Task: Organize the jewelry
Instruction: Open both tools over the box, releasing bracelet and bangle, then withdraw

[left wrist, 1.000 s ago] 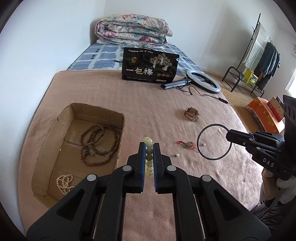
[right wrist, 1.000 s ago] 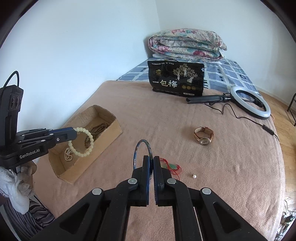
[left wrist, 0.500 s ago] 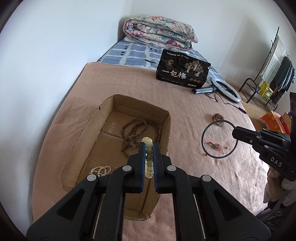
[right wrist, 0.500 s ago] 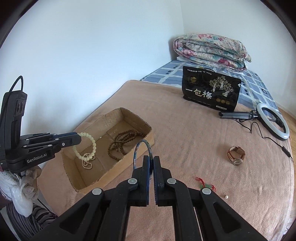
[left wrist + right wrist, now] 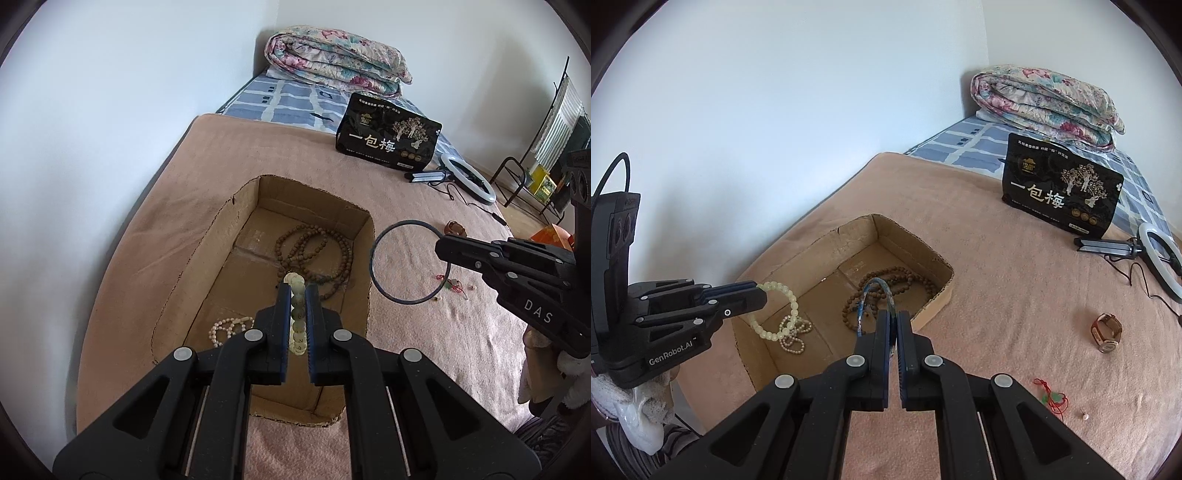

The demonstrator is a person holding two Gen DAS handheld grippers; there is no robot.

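A: Left hand-held gripper (image 5: 297, 317) is clamped on the pale bead bracelet (image 5: 295, 295), loop edge-on between the pads, so it hangs free below. We're over the cardboard box (image 5: 236, 218).

B: Right hand-held gripper (image 5: 895, 328) is shut on the thin dark bangle (image 5: 875, 291), pinched at the rim so the ring stands up ahead of the jaws. From the left wrist view the bangle hangs just outside the box's right wall.

A: Box already holds the brown bead necklace (image 5: 314, 251) and a small pearl strand (image 5: 229, 326). We'd judge the bare cardboard at the far-left end the cleanest drop spot.

B: Agreed. Walls are low but ragged, so a hanging loop could snag the rim.

A: Room: wall close on the left of the bed (image 5: 997, 280), open blanket on the right.

B: Still loose out there: watch (image 5: 1106, 332), red cord charm (image 5: 1052, 397), one tiny bead (image 5: 1085, 416), well apart from the box.
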